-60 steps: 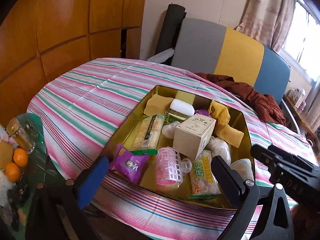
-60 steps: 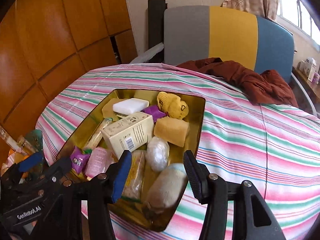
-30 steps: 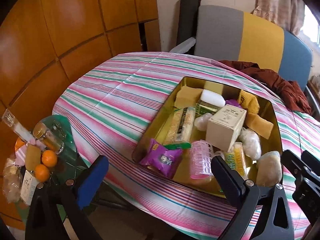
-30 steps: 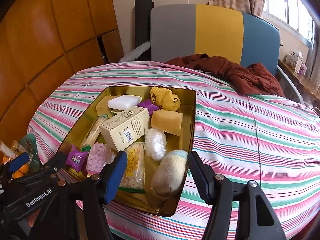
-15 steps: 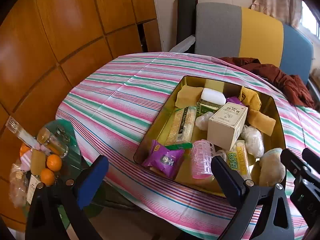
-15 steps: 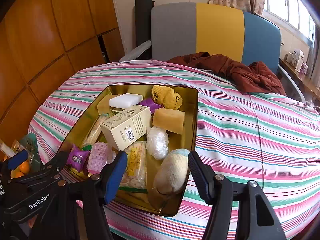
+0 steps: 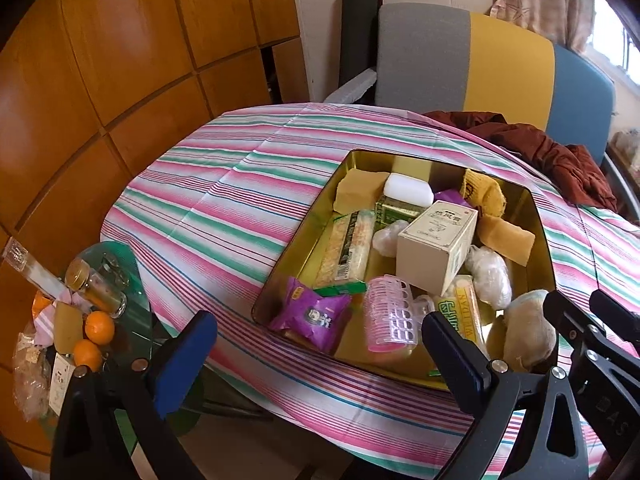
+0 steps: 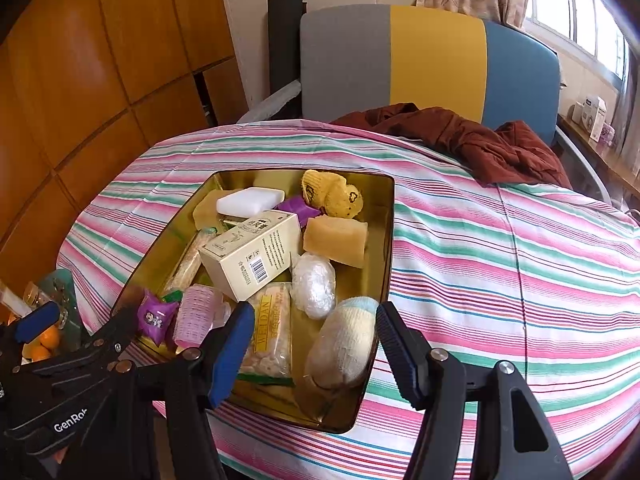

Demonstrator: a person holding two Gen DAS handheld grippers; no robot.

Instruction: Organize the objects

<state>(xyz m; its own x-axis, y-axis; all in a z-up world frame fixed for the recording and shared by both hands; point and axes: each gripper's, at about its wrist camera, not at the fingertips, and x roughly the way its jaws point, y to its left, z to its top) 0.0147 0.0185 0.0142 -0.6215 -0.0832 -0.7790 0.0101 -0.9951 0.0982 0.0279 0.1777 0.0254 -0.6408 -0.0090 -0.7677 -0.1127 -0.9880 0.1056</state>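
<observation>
A gold metal tray point(image 7: 538, 220) point(image 8: 386, 240) sits on the striped tablecloth, filled with several items: a cream box point(image 7: 438, 248) point(image 8: 250, 256), a pink hair roller point(image 7: 390, 312) point(image 8: 198, 312), a purple snack pack point(image 7: 310, 318) point(image 8: 156, 316), a white soap bar point(image 7: 408, 189) point(image 8: 250, 202), a rolled sock point(image 8: 344, 340) point(image 7: 528, 330). My left gripper point(image 7: 316, 344) is open and empty at the tray's near left edge. My right gripper point(image 8: 314, 340) is open, hovering with the rolled sock between its fingers' line of sight.
A round table with a pink, green and white striped cloth point(image 8: 500, 264) holds the tray. A dark red garment point(image 8: 460, 140) lies at the far edge by a grey, yellow and blue chair point(image 8: 432, 60). A glass side table point(image 7: 116, 280) with oranges and jars stands low left.
Both grippers have drawn back and up a little from the tray, so more of the table shows. Both stay open and empty. The items in the tray have not moved.
</observation>
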